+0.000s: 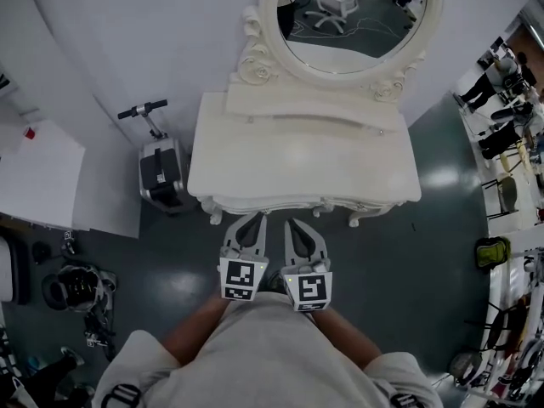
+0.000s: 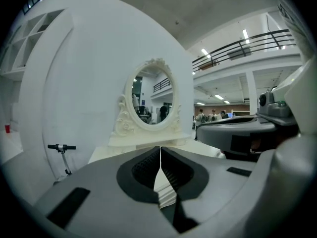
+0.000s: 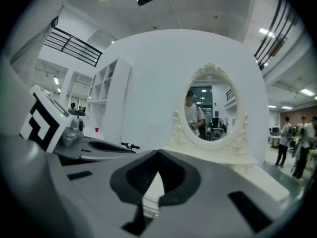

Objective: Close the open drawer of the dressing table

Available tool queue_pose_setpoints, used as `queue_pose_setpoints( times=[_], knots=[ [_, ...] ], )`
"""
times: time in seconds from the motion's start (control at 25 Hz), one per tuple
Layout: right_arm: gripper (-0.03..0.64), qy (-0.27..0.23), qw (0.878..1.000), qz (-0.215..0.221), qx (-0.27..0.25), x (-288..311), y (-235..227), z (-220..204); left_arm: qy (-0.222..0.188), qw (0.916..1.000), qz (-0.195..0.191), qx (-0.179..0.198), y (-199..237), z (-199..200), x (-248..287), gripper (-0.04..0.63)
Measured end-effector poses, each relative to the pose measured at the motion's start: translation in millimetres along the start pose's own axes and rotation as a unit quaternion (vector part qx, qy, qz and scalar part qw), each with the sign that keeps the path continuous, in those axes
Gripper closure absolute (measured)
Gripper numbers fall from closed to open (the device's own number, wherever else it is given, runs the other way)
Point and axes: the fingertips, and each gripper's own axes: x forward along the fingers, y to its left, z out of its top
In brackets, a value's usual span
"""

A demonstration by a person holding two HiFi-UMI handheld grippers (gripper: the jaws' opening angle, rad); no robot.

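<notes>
The dressing table point(image 1: 306, 164) fills the middle of the head view, with its oval mirror point(image 1: 353, 15) at the top of the frame and its scalloped front edge point(image 1: 297, 206) running left to right just above your grippers. The drawer would slide along the frame's vertical, from that front edge up toward the mirror. From this steep angle you see no drawer front standing out past the tabletop. It may already be in, or the top may be hiding it, and you cannot tell which from here.

Your left gripper point(image 1: 252, 223) and right gripper point(image 1: 295, 228) lie side by side just below the front edge. Both point up the frame at it, and neither is touching it as far as the head view shows. Both pairs of jaws are pressed together with nothing between them. In each gripper view the dark pads meet in a thin seam, and only a strip of white moulding point(image 2: 167, 195) shows through the gap lower down.

The two grippers are about equally near the front edge. The right one sits closer to the middle of the table's width and the left one a little toward frame left. If any push is needed, it probably goes straight up the frame, square to that edge.

A folded kick scooter point(image 1: 160, 168) stands at the table's left side, well clear of your line.
</notes>
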Motion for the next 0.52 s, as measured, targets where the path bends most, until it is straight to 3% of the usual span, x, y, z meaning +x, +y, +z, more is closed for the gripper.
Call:
queue_pose_setpoints(
  times=[0.52],
  knots=[
    [0.601, 0.015, 1.000, 0.003, 0.007, -11, -19, -13, 0.005, 0.9999, -0.012, -0.004, -24, -1, 7, 0.581]
  ],
)
